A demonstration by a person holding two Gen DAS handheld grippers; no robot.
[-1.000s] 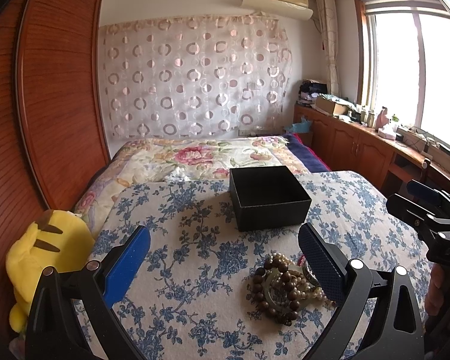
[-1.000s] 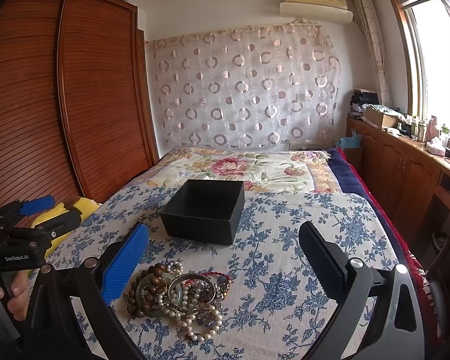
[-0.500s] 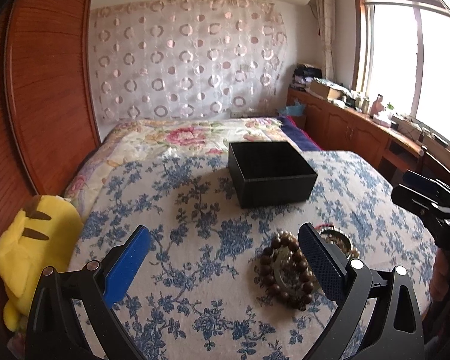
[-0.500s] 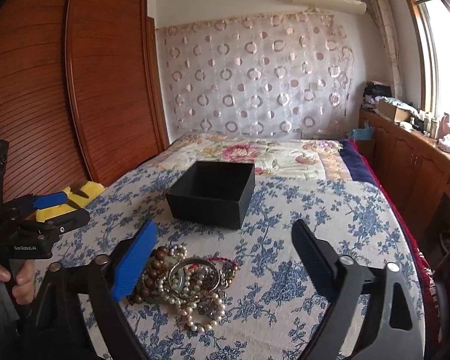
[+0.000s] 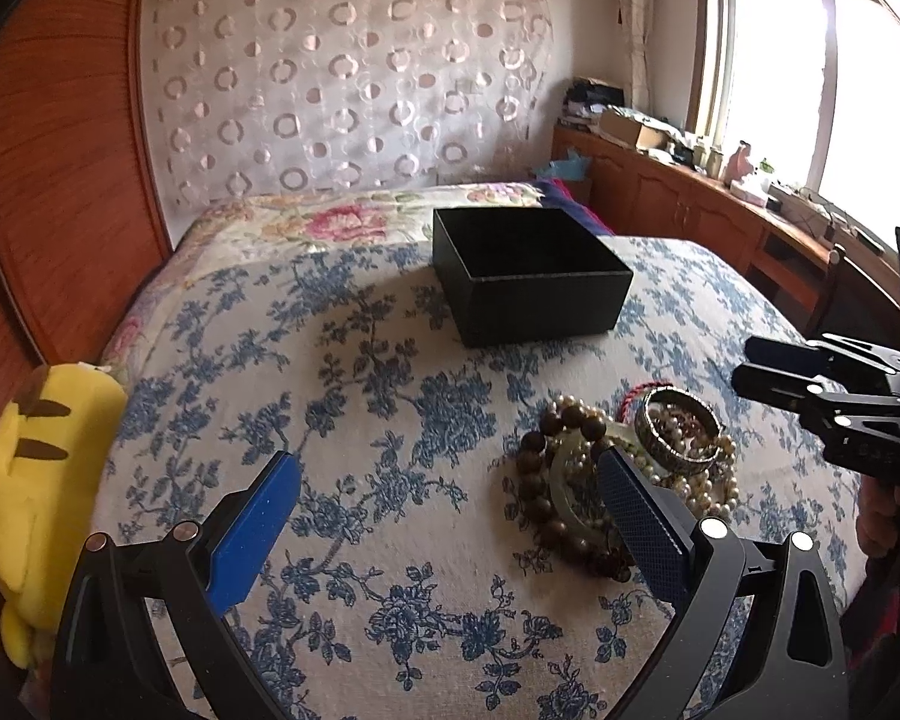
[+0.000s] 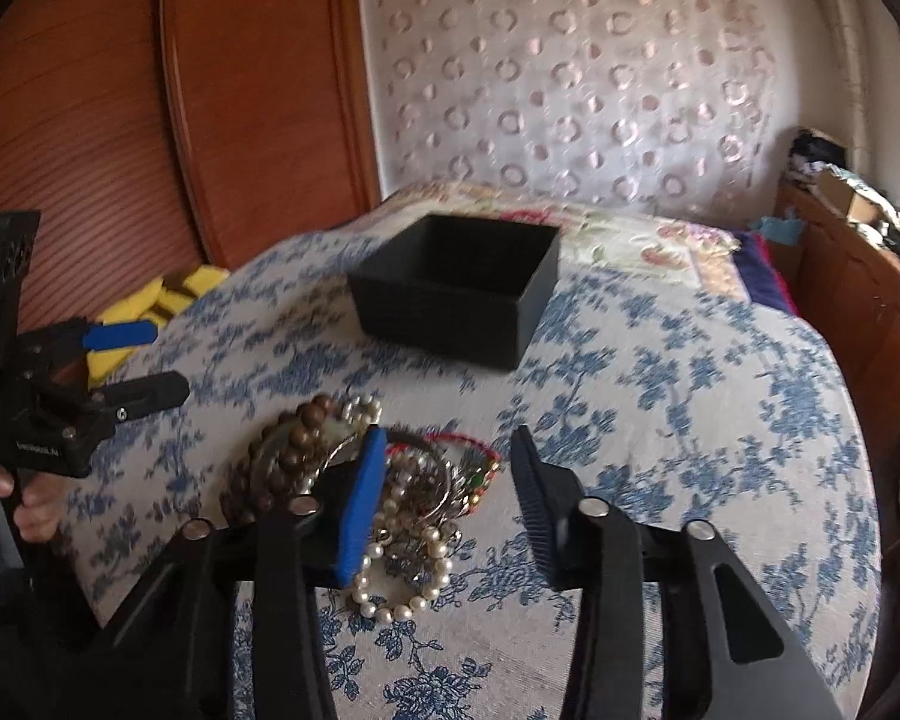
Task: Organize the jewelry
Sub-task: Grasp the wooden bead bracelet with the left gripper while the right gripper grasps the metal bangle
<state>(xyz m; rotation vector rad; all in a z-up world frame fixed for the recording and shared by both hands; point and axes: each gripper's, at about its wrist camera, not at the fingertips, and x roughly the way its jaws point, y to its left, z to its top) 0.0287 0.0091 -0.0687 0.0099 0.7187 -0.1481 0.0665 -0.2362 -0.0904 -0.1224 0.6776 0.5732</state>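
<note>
A heap of jewelry lies on the blue-flowered bedspread: brown wooden beads, a pearl strand, a silver bangle and a red cord bracelet. Behind the heap stands an open black box, also seen in the right wrist view; it looks empty. My left gripper is open, its right finger over the heap's near edge. My right gripper hangs over the heap with its jaws closing; bangle and red cord lie between them, and neither pad visibly presses on anything.
A yellow plush toy lies at the bed's left edge by the wooden wardrobe. A wooden cabinet with clutter runs under the window on the right. A person's hand holds the left gripper.
Both grippers have sunk and tipped down toward the bed, so the heap looks nearer. The right gripper's jaws have narrowed over the heap. The left jaws stay wide.
</note>
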